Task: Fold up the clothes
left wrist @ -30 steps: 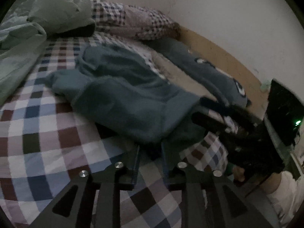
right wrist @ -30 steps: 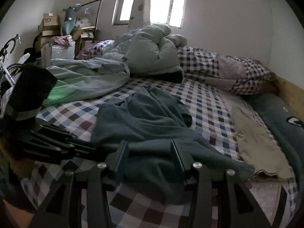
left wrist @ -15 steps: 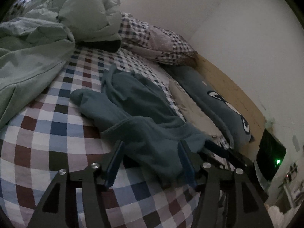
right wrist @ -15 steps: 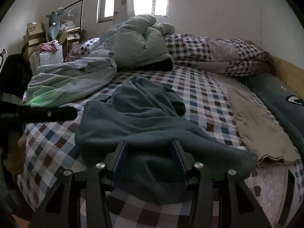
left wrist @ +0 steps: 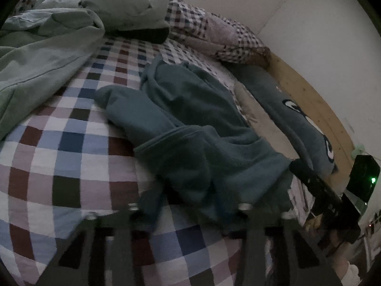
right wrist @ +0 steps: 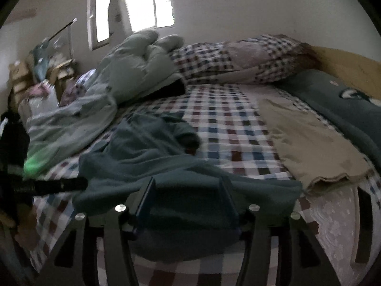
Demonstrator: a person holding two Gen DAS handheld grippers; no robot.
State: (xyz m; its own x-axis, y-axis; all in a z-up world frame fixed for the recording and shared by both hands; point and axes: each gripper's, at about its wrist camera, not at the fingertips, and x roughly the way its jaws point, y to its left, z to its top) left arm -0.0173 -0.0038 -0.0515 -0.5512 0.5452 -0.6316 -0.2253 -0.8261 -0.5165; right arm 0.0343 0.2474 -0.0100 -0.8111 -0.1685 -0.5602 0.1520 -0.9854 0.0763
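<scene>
A crumpled teal fleece garment [left wrist: 190,119] lies on the checked bed sheet [left wrist: 59,155]; it also shows in the right wrist view [right wrist: 154,164]. My left gripper [left wrist: 188,197] is open, its fingers on either side of the garment's near hem. My right gripper [right wrist: 188,190] is open, its jaws wide apart over the garment's near edge. The right gripper's fingers [left wrist: 316,186] show at the right of the left wrist view; the left gripper's finger [right wrist: 59,186] shows at the left of the right wrist view.
A pale green duvet [left wrist: 47,43] is heaped at the left and back. Checked pillows [right wrist: 238,59] lie by the wall. A beige cloth [right wrist: 309,143] and a dark teal blanket [right wrist: 345,104] lie along the right, by the wooden bed rail [left wrist: 309,100]. Boxes [right wrist: 21,76] stand beside the bed.
My left gripper opened from nearly shut and moved in over the garment's near hem. My right gripper stayed open and moved a little forward over the near edge.
</scene>
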